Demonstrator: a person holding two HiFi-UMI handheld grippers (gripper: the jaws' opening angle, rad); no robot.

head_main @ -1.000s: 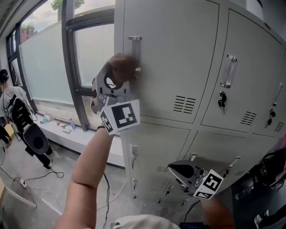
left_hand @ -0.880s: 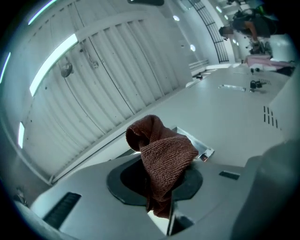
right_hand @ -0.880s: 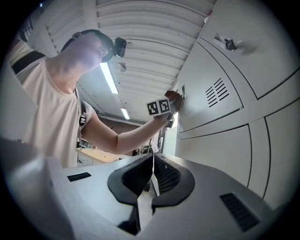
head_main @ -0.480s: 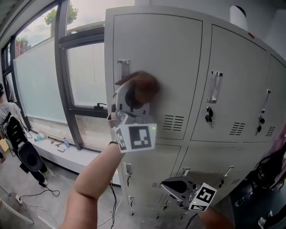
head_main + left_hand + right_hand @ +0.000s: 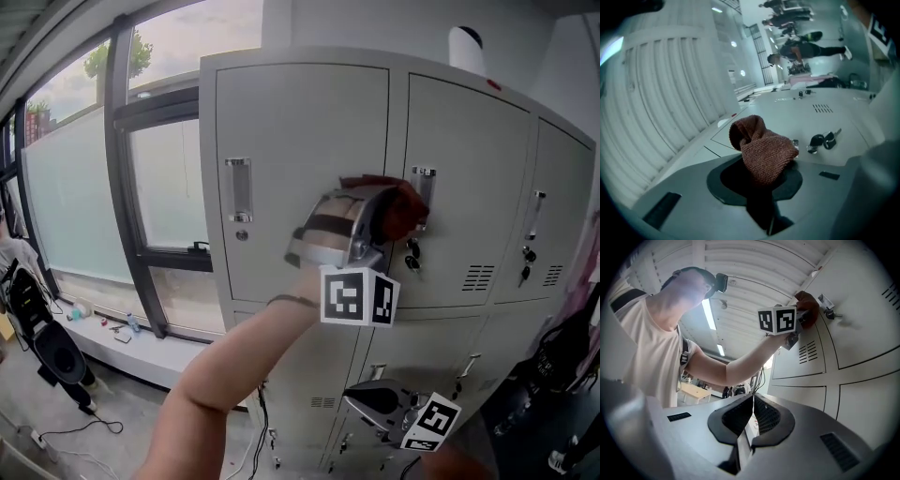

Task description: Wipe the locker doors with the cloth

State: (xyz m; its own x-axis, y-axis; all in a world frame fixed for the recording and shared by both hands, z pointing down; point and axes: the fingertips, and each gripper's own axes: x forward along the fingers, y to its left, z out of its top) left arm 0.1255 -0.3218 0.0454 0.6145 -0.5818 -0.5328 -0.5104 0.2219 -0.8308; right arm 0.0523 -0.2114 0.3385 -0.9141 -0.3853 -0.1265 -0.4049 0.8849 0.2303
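We hold a rust-brown knitted cloth (image 5: 764, 152), bunched into a folded lump with one loop standing up. The left gripper (image 5: 375, 214) is clamped on it, and the cloth fills the gap between the jaws. In the head view the cloth sits high against the grey lockers (image 5: 300, 112), at the seam between the first and second upper doors. It is just beside the second door's handle (image 5: 424, 184) and above the keys (image 5: 412, 255) hanging in that door's lock. The right gripper (image 5: 373, 401) hangs low in front of the lower doors, well apart from the cloth, its jaws pressed together with nothing between them.

The lockers are plain grey metal, with upright handles, small locks and slotted vents (image 5: 477, 277) low on each upper door. A white rounded object (image 5: 466, 42) stands on top of them. To the left a tall dark-framed window (image 5: 70, 187) with frosted lower panes runs along the wall, and the floor (image 5: 94, 412) beneath it is grey, with cables lying on it.

Half a second ago the cloth lay on the first upper door, just right of its handle. It has since moved rightward across that door to the seam. The right gripper has stayed low and shut.
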